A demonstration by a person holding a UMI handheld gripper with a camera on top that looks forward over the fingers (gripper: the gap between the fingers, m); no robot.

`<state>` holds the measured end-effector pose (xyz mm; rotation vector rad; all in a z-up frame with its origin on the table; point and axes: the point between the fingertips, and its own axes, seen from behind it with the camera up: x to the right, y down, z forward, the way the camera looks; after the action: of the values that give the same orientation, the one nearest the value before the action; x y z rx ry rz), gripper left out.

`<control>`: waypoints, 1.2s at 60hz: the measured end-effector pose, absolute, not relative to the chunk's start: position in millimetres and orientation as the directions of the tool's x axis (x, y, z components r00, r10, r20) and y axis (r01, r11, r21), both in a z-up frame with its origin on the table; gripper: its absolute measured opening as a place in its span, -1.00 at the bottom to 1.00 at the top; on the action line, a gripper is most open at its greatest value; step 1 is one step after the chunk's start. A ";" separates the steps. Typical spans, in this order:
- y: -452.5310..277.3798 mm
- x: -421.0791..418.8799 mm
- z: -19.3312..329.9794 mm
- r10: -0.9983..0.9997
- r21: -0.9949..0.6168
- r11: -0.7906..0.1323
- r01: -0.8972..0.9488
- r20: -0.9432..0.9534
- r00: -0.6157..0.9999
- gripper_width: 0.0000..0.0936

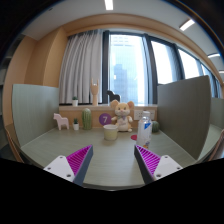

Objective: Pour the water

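My gripper is open and empty, its two magenta-padded fingers spread wide above the near edge of a grey table. Well beyond the fingers, at the back of the table, stands a pale cup. To its right is a clear bottle with a dark cap. Nothing lies between the fingers.
A plush toy, a small white animal figure, a tall slim bottle and other small items line the table's back under the window. Grey partition panels flank the table left and right.
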<state>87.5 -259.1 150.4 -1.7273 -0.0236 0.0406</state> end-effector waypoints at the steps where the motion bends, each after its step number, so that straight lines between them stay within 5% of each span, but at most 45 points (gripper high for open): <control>1: -255.5 96.5 143.1 0.027 -0.987 -0.161 -0.004 -0.009 1.000 0.81; 9: -233.4 158.9 114.2 -0.064 -0.982 -0.188 -0.007 0.005 0.998 0.81; 46: -61.9 229.4 113.6 -0.046 -0.987 -0.162 -0.005 0.002 0.999 0.77; 57: -47.3 228.6 105.7 -0.047 -0.988 -0.154 -0.031 -0.024 0.999 0.18; 72: -48.2 221.7 108.0 -0.054 -0.992 -0.118 0.053 0.060 0.997 -0.30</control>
<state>221.7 -48.2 108.0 -1.6862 0.0007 -0.0917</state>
